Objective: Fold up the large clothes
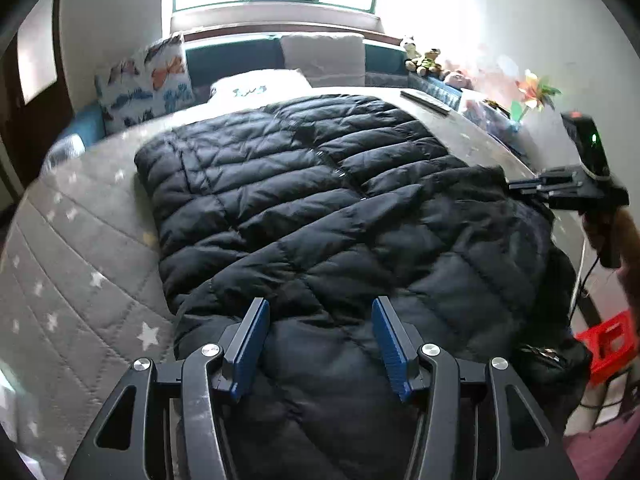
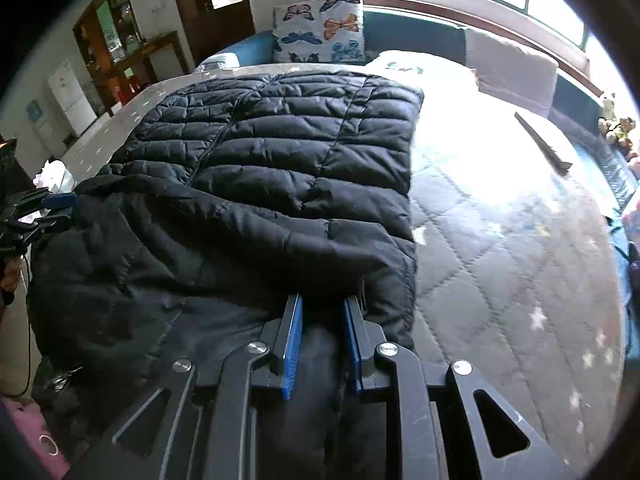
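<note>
A large black quilted down jacket (image 1: pixel 320 208) lies spread on a grey star-patterned bed (image 1: pixel 80 272); it also shows in the right wrist view (image 2: pixel 260 152). Its near part is bunched and folded over. My left gripper (image 1: pixel 320 344) is open, its blue pads (image 1: pixel 250 344) above the jacket's near edge with nothing between them. My right gripper (image 2: pixel 322 340) is partly closed on a fold of the jacket's near right edge. The right gripper shows at the right of the left wrist view (image 1: pixel 532 188), at the jacket's side edge. The left gripper shows at the far left of the right wrist view (image 2: pixel 52 206).
A butterfly pillow (image 1: pixel 148 80), a white pillow (image 1: pixel 260 84) and a grey cushion (image 1: pixel 324 56) lie at the head under a bright window. A dark flat bar (image 2: pixel 540 140) lies on the bed. Plush toys (image 1: pixel 424 58) sit at the right. A red stool (image 1: pixel 608 344) stands beside the bed.
</note>
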